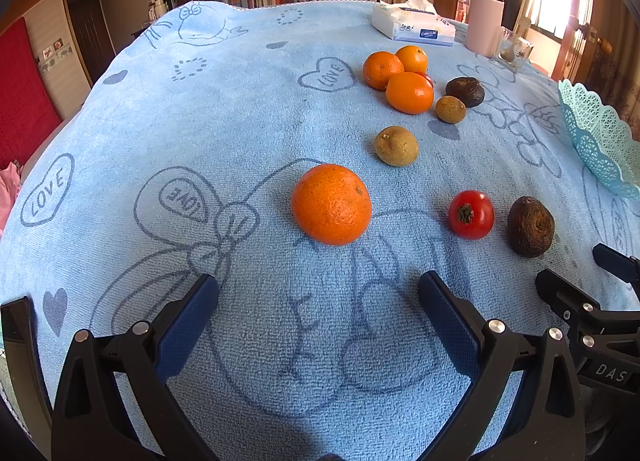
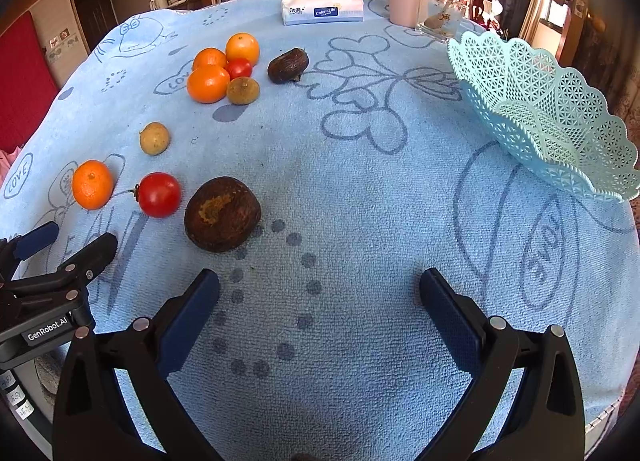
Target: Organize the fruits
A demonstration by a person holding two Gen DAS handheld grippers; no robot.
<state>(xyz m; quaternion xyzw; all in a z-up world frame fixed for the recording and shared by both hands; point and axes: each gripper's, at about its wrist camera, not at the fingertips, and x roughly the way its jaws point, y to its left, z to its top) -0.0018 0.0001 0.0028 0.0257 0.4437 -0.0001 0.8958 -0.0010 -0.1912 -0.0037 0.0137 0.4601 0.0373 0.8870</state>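
In the left wrist view the pale turquoise lattice plastic basket (image 1: 600,141) runs off the right edge, and a small red tomato (image 1: 426,77) peeks from behind the far orange cluster. The glass dish's (image 2: 438,17) contents are too blurred to tell.

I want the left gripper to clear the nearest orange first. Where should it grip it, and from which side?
Grip the orange across its widest middle, coming straight ahead from the near side. It is round and sits alone on the blue towel, and the open left gripper already lines up with it. The tomato sits well clear to its right.
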